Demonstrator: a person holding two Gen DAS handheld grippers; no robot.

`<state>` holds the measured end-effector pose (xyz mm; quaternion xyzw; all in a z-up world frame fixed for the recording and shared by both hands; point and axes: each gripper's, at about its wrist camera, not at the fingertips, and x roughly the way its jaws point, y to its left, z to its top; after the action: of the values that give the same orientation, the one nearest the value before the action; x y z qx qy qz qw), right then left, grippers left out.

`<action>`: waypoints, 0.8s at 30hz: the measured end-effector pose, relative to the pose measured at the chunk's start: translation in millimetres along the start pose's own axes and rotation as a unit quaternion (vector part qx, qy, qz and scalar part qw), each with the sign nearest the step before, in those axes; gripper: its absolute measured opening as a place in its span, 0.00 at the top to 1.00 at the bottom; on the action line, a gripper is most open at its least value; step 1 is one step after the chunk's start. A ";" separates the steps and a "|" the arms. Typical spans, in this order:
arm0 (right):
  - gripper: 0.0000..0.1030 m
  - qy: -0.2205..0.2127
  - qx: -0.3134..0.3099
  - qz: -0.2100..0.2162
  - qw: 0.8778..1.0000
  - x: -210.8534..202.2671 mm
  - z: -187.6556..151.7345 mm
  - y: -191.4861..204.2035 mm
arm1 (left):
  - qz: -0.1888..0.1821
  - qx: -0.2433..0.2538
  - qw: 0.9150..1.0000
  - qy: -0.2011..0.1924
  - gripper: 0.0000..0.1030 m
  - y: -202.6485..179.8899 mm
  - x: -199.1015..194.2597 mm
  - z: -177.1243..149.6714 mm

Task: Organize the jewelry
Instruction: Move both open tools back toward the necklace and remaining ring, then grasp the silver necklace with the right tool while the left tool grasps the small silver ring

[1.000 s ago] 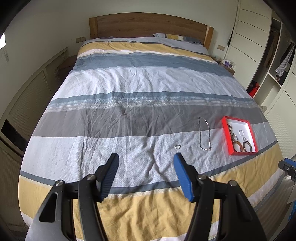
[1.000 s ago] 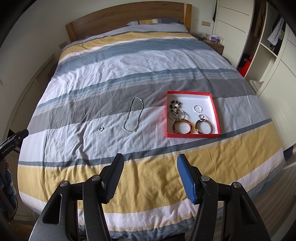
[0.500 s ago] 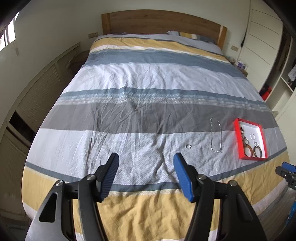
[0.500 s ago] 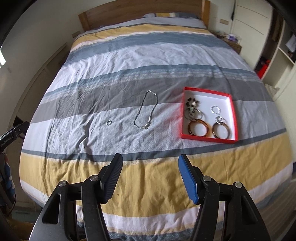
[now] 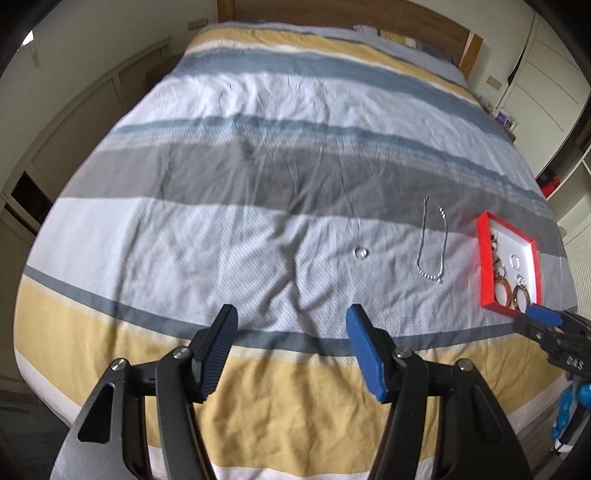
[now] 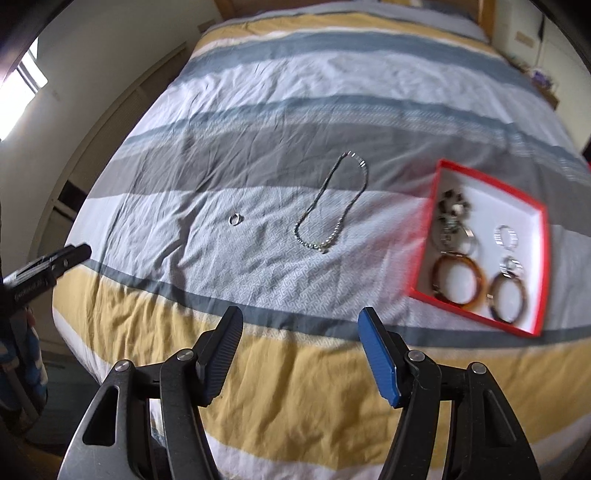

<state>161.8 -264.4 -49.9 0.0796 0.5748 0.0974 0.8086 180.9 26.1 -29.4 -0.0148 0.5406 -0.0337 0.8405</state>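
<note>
A silver necklace point(image 6: 334, 206) lies in a loop on the striped duvet, with a small silver ring point(image 6: 235, 219) to its left. A red tray point(image 6: 532, 214) with a white floor holds two brown bangles point(image 6: 458, 280) and several small pieces. The necklace point(image 5: 433, 240), ring point(image 5: 361, 252) and tray point(image 5: 526, 243) also show in the left wrist view. My left gripper point(image 5: 291, 350) is open and empty above the bed's near edge. My right gripper point(image 6: 301, 354) is open and empty, nearer the necklace.
The bed point(image 5: 258, 110) fills both views, with a wooden headboard point(image 5: 406, 18) at the far end. A low wall panel point(image 5: 74, 122) runs along the left side. Wardrobe doors point(image 5: 546, 85) stand at the right. The right gripper's tip point(image 5: 543, 315) shows by the tray.
Both grippers have moved forward and lower over the bed. The jewelry and tray look larger and closer, and the right gripper's tip now reaches the tray's corner in the left wrist view.
</note>
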 end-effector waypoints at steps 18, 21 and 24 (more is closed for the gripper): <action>0.35 -0.002 0.043 0.016 0.999 153.8 72.1 -34.6 | -0.048 0.069 0.996 0.031 0.43 -56.8 152.9 25.7; 0.35 -0.006 0.048 0.012 0.999 166.7 82.8 -36.2 | -0.056 0.086 0.994 0.031 0.43 -65.6 170.1 31.1; 0.35 -0.010 0.051 0.008 0.999 178.1 93.2 -33.6 | -0.070 0.096 0.992 0.033 0.43 -71.8 183.1 36.7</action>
<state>309.1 -254.2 -190.3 0.1260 0.5701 0.0740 0.8085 287.0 -59.2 -175.9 0.0287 0.5599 -0.1448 0.8153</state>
